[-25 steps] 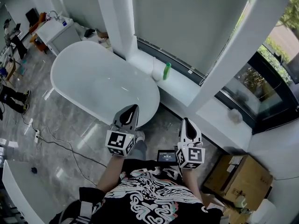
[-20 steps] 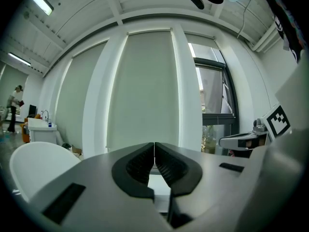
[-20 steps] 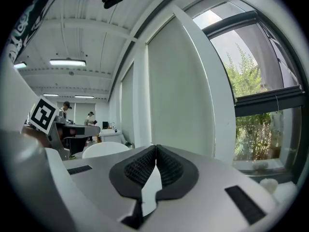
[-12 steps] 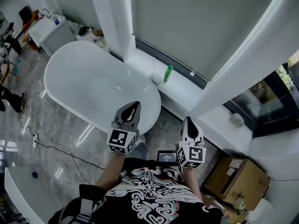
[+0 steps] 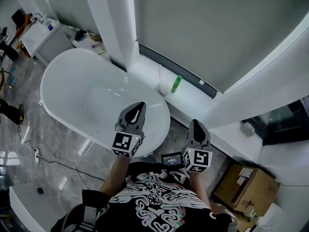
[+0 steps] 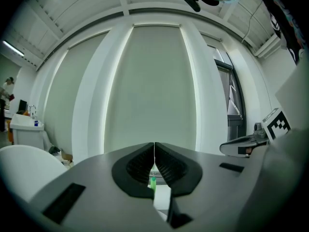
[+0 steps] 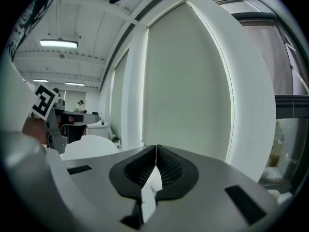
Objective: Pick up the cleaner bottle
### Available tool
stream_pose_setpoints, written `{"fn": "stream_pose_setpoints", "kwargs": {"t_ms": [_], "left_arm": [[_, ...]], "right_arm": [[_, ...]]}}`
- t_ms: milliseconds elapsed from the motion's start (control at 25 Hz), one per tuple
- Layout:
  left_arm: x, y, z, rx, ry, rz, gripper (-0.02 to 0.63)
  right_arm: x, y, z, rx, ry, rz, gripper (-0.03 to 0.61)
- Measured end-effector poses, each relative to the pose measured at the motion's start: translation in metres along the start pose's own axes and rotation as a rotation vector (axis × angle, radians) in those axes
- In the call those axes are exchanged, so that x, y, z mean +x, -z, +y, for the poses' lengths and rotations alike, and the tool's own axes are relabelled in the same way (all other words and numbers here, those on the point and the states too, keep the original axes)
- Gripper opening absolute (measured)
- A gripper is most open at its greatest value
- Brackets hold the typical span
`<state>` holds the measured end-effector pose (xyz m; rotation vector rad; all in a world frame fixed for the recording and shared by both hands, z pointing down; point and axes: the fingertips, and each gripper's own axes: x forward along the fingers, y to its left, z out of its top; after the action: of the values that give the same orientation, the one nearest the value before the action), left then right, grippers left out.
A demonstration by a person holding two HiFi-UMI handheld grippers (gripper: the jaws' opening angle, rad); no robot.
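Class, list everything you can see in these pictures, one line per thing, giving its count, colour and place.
Slim plastic cleaner bottle: one, green, standing on the window ledge.
Long window ledge: one, white, below the grey blind.
Oval bathtub: one, white, on the floor left of the ledge.
Marble floor: one, grey, around the tub.
Cardboard box: one, brown, lower right.
Low cabinet: one, white, top left.
Small screen: one, black, between the grippers.
Left gripper: one, grey, shut, empty, over the tub's near rim.
Right gripper: one, grey, shut, empty, over the floor.
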<state>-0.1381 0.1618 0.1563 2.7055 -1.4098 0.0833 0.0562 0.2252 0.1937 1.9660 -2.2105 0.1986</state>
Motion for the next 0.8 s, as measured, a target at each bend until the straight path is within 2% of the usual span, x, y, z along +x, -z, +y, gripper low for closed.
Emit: {"fn": "stream_pose_setpoints", "kwargs": {"t_ms": [240, 560, 800], "left_arm": [[0.028, 0.006, 0.029, 0.004, 0.015, 0.014, 0.018], [0.066, 0.008, 0.041, 0.008, 0.045, 0.028, 0.018], [0.086, 0.009, 0.065, 0.000, 0.039, 0.036, 0.018]], "right_arm": [[0.031, 0.005, 0.005, -0.003, 0.028, 0.033, 0.028], [0.069, -0.002, -0.012, 0.007, 0.076, 0.032, 0.028], [0.100, -0.005, -0.007, 0.003, 0.067, 0.043, 0.028]]}}
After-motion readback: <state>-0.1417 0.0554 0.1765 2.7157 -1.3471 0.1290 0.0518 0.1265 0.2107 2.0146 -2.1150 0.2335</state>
